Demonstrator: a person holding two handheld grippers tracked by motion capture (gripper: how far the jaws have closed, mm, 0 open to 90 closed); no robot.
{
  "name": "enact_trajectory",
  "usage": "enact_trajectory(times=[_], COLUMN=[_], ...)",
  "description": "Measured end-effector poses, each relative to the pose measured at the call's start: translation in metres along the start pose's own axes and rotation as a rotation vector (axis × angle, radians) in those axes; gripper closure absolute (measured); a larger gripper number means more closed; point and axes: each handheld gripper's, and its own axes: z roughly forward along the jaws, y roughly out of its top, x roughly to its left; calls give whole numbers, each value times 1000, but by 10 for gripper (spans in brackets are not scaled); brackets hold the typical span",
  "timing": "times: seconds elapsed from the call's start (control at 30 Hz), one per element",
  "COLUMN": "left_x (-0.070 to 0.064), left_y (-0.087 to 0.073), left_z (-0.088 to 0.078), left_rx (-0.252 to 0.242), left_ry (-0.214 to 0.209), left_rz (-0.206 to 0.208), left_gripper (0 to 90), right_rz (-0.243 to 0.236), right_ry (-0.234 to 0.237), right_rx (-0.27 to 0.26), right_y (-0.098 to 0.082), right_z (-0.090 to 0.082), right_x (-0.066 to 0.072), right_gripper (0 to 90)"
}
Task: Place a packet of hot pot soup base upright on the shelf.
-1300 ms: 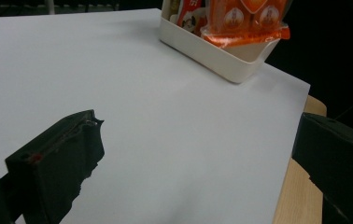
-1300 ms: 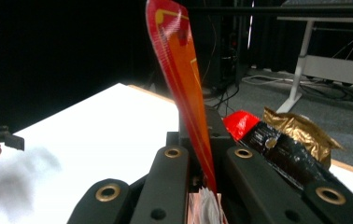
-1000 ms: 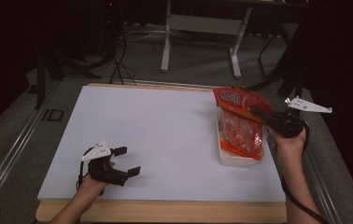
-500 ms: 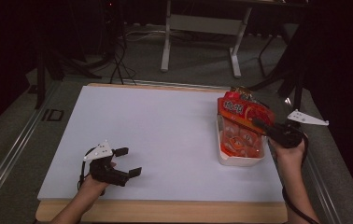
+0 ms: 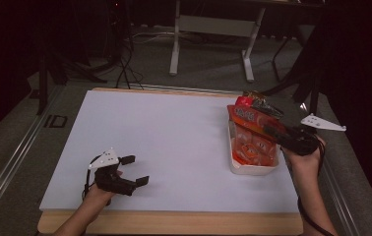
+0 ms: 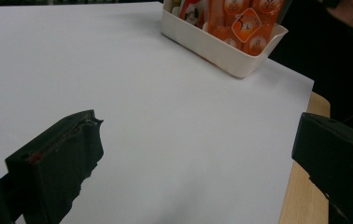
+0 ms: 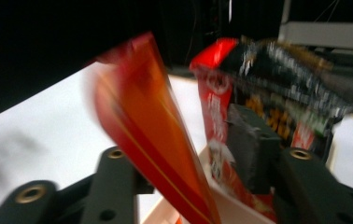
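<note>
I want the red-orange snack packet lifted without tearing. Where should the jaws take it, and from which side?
Probably the packet's flat upper end, which leans up out of the white tray clear of the other packets. Come from the tray's right, where the right gripper already is, jaws either side of the thin faces; it seems to stand between them now, apparently unpinched.

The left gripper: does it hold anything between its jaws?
No, the left gripper rests open on the white table, with nothing between its jaws.
</note>
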Motion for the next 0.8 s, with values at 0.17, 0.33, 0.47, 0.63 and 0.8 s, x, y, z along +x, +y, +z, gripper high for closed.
enact_trajectory(times=[0.17,0.33,0.47,0.63,0.8], left_x=[0,0,0,-1,-2], left_y=[-1,-2,-3,-2,-3], left_z=[1,1,1,2,2], left_rx=[2,5,7,9,13], left_ry=[5,11,10,8,4], left_rz=[8,11,12,22,30], left_gripper=[8,8,8,8,8], right_rz=[-40,-103,-140,-145,-169], right_ry=[-20,-27,-18,58,128], right_rx=[-33,-66,-86,-97,-29], right_y=[24,44,54,56,43], right_z=[-9,-15,-20,-18,-6], right_x=[15,38,53,73,82], right_gripper=[378,289,260,209,138])
